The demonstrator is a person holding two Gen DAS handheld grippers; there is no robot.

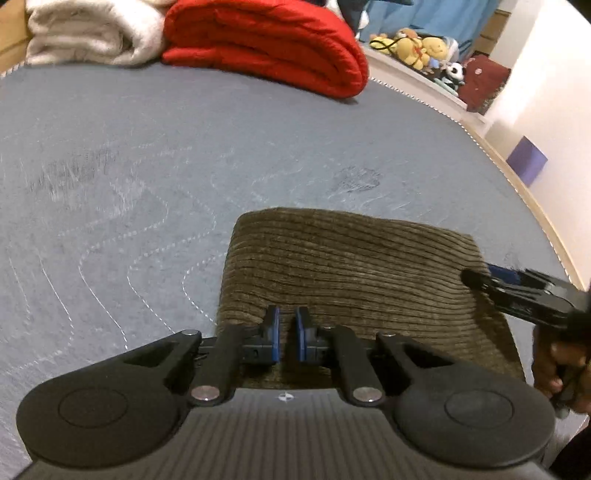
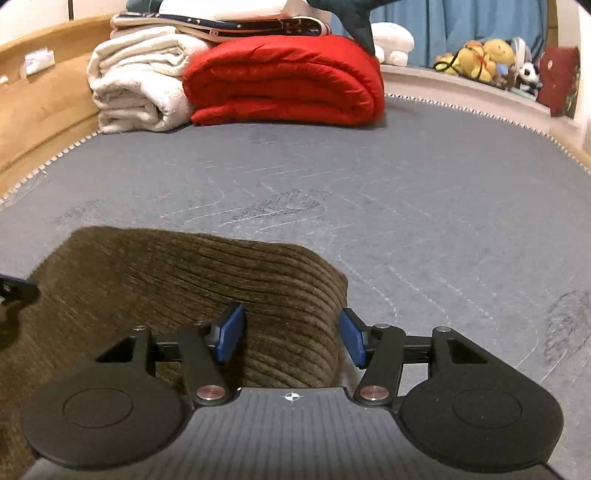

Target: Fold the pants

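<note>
The brown corduroy pants point(image 1: 354, 273) lie folded into a compact rectangle on the grey quilted mattress point(image 1: 147, 155). My left gripper point(image 1: 287, 334) sits over the pants' near left edge, its blue pads a narrow gap apart, with no fabric between them. My right gripper point(image 2: 291, 334) is open wide over the pants' point(image 2: 192, 280) right end, which bulges up between the pads without being pinched. The right gripper also shows in the left wrist view point(image 1: 517, 291) at the pants' right edge.
A folded red quilt point(image 1: 273, 44) and a rolled white blanket point(image 1: 85, 33) lie at the far side of the mattress. Stuffed toys point(image 1: 421, 46) sit on a ledge at the far right. A wooden bed frame point(image 2: 40, 96) runs along the left.
</note>
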